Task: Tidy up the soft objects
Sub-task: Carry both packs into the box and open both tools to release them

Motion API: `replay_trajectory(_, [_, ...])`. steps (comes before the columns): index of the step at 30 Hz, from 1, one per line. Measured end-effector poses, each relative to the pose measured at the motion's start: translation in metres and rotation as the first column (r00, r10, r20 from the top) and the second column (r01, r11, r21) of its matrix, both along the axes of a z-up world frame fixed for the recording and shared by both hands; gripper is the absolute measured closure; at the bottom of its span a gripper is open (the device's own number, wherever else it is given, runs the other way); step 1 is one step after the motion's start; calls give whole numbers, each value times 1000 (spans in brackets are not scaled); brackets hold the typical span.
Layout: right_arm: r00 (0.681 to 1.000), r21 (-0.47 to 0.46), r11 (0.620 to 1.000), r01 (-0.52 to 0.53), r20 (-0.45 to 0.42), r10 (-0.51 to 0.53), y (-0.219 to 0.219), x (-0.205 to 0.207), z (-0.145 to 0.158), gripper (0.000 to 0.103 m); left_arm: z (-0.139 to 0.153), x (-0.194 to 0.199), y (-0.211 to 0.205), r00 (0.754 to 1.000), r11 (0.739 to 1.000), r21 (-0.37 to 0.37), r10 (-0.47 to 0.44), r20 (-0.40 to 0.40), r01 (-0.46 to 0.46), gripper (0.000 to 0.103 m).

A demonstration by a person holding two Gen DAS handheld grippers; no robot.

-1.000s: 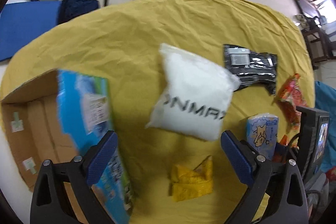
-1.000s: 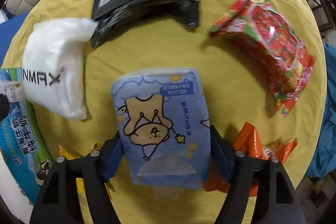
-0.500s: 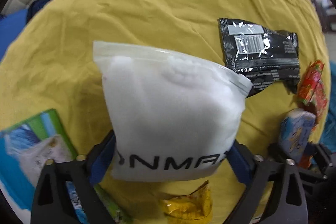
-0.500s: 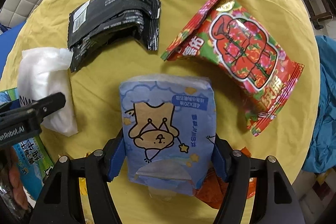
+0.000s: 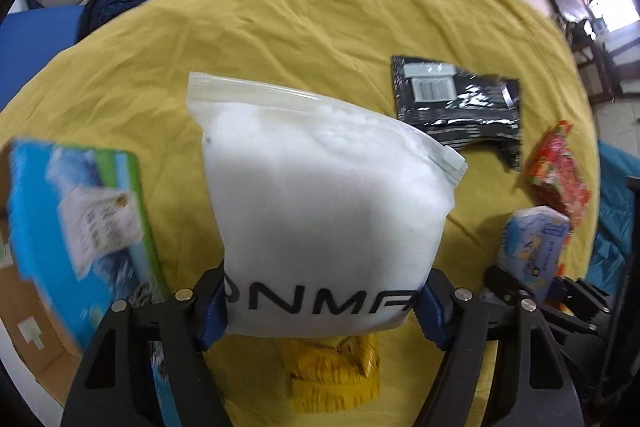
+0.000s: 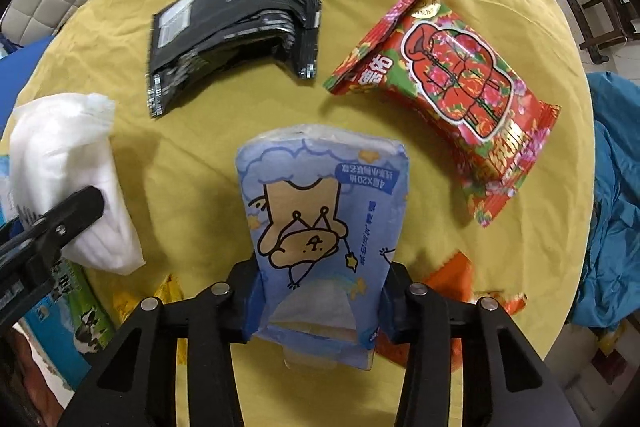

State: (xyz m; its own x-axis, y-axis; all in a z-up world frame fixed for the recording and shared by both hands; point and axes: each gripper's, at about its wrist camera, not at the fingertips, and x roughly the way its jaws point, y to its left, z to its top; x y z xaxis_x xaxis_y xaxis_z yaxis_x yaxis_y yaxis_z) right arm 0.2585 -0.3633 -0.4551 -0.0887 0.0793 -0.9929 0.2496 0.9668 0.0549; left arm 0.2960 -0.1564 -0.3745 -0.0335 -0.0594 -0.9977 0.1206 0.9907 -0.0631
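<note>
My left gripper (image 5: 322, 305) is shut on a white zip bag (image 5: 320, 207) with black letters and holds it above the yellow cloth (image 5: 280, 35). The bag also shows in the right wrist view (image 6: 68, 171), with a left finger (image 6: 60, 223) on it. My right gripper (image 6: 318, 301) is shut on a blue tissue pack (image 6: 324, 227) with a cartoon bear, held above the cloth (image 6: 224, 155). The pack also shows in the left wrist view (image 5: 534, 247).
A black foil pouch (image 6: 236, 35) and a red snack bag (image 6: 452, 95) lie farther back on the cloth. An orange packet (image 6: 452, 275) and a yellow packet (image 5: 332, 371) lie near. A blue-green carton (image 5: 80, 227) and a cardboard box (image 5: 24, 315) stand at left.
My left gripper moved forward over the white bag, closed on it and lifted it. My right gripper keeps hold of the tissue pack and has shifted left and risen a little.
</note>
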Motion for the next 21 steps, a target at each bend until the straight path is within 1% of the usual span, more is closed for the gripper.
replay_trajectory(3, [1000,7,1000,-9,21,9,8,-14,14,56,24,-21,13,999,1000,-20,25,43,-24,30])
replay_trajectory(5, [999,16,1000,-20,40,20,13,-25,27,56,42,-31,11,997,999,-32,34,66,-32,30])
replay_trajectory(8, [996,22,999,-38,77,36,30,-38,59,56,72,-49,22,993,997,-60,48,106,-42,30])
replay_trajectory(11, [990,29,998,-57,127,53,47,-55,91,56,103,-46,42,988,996,-79,58,144,-47,30])
replay_trajectory(14, [983,36,996,-81,168,74,58,-56,118,56,121,-43,55,981,994,-100,70,182,-53,30])
replay_trajectory(15, [981,40,995,-89,178,81,55,-48,128,57,132,-49,63,977,992,-109,78,198,-57,30])
replay_trajectory(17, [973,52,993,-109,209,96,73,-57,153,57,137,-50,72,972,991,-124,85,219,-59,30])
replay_trajectory(18, [970,57,991,-119,218,104,68,-40,157,56,143,-53,80,969,989,-133,91,228,-61,30])
replay_trajectory(19, [966,62,989,-132,230,114,73,-27,170,57,147,-55,91,967,988,-138,93,237,-62,30])
replay_trajectory(20, [962,65,987,-144,244,124,85,-30,179,57,150,-53,97,965,987,-143,100,243,-66,30])
replay_trajectory(21, [959,70,986,-152,253,130,92,-17,178,56,156,-56,109,962,986,-153,110,251,-73,30])
